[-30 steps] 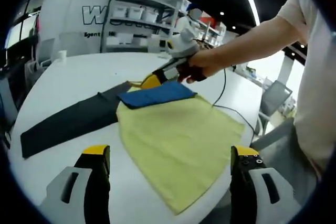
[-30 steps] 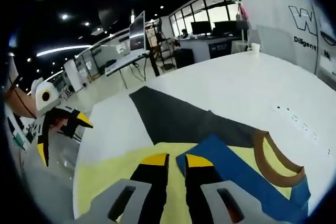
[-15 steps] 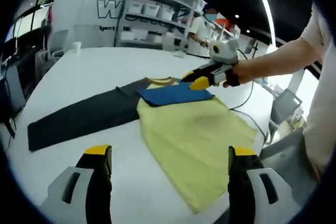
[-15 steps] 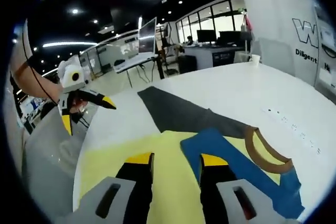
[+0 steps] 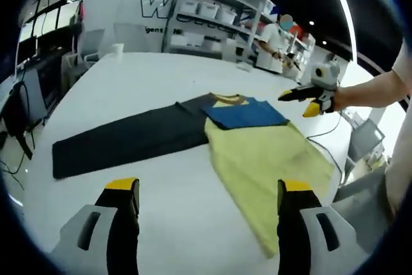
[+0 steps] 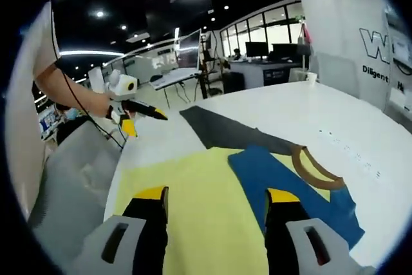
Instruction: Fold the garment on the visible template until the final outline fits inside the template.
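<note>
The yellow garment (image 6: 212, 210) is spread flat on the white table (image 5: 161, 75), directly ahead of the right gripper (image 6: 217, 199), whose jaws are parted wide and empty. The left gripper (image 5: 205, 189) is likewise held wide open, nothing gripped. For a clean fold, an outer hem should be pinched first (judgement only). The blue sleeve (image 6: 283, 185) is already laid inward; the dark template (image 5: 129, 143) lies beyond. A trailing cable (image 5: 325, 146) could snag.

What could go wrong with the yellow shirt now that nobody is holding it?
The yellow shirt lies close to the table's near edge, so a careless tug might slide it off. The blue sleeve is folded over but loose, and could flop open when the shirt is grabbed again. Much of the shirt seems to lie beside the dark template, not on it, so the finished fold might end up outside it.
</note>
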